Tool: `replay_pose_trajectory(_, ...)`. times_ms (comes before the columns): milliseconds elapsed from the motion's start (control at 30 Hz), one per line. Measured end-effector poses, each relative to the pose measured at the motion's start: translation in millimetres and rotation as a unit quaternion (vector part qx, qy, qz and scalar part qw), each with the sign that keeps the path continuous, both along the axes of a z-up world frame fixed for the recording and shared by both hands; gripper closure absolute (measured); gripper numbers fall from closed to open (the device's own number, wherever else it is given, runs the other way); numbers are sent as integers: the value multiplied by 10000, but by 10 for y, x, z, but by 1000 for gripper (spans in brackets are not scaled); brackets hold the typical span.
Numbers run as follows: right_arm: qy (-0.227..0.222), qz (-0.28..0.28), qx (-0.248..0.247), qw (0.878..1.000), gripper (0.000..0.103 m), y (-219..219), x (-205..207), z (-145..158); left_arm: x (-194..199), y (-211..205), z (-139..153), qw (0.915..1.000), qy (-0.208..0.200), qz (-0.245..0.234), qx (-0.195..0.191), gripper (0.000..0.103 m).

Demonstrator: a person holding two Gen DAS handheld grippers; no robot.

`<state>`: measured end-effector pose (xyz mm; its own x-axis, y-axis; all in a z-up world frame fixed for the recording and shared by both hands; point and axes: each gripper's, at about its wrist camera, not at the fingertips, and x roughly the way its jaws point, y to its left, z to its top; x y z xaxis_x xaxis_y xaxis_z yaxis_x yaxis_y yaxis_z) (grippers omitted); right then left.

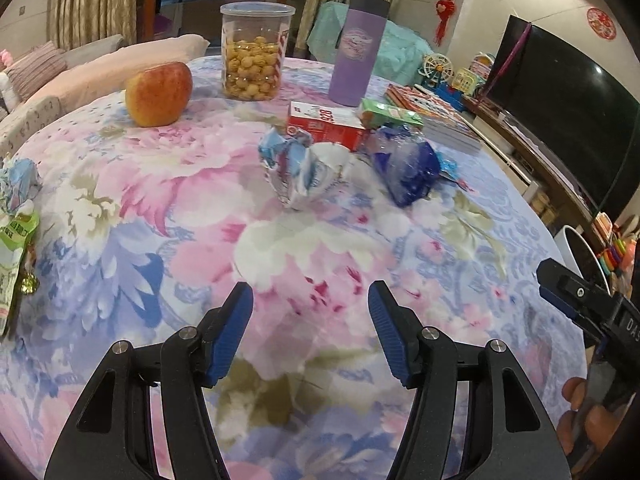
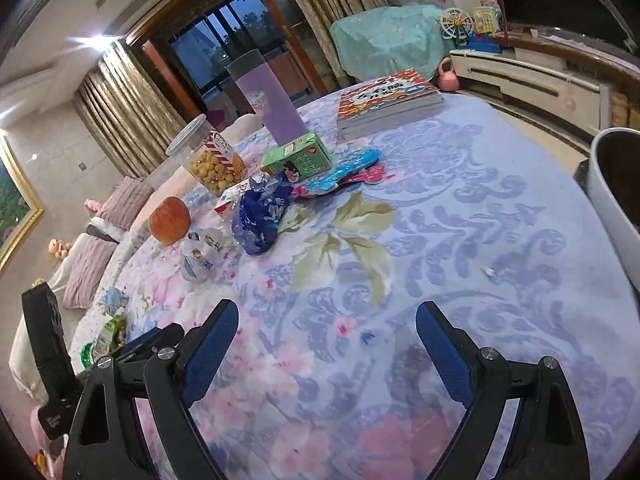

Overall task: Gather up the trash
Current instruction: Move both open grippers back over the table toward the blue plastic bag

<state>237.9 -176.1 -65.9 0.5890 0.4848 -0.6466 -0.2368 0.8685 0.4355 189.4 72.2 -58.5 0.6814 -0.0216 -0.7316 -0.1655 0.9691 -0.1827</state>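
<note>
Over the floral tablecloth (image 1: 160,208), both grippers — left (image 1: 311,312), right (image 2: 326,338) — hang released, jaws apart. Crumpled white wrapper (image 1: 308,168) and blue bag (image 1: 408,168) sit just beside each other.

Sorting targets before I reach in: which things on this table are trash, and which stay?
Trash:
crumpled white wrapper
blue wrapper
green packet
crumpled wrapper at the left edge

Stays:
apple
snack jar
purple bottle
red box
green carton
books
</note>
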Motion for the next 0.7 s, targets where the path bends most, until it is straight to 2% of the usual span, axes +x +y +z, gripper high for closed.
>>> replay_pose_trajectory(700,7,672,89,9977,16,665,614,-18,647,347,-9,9999,82,-80,-109,40)
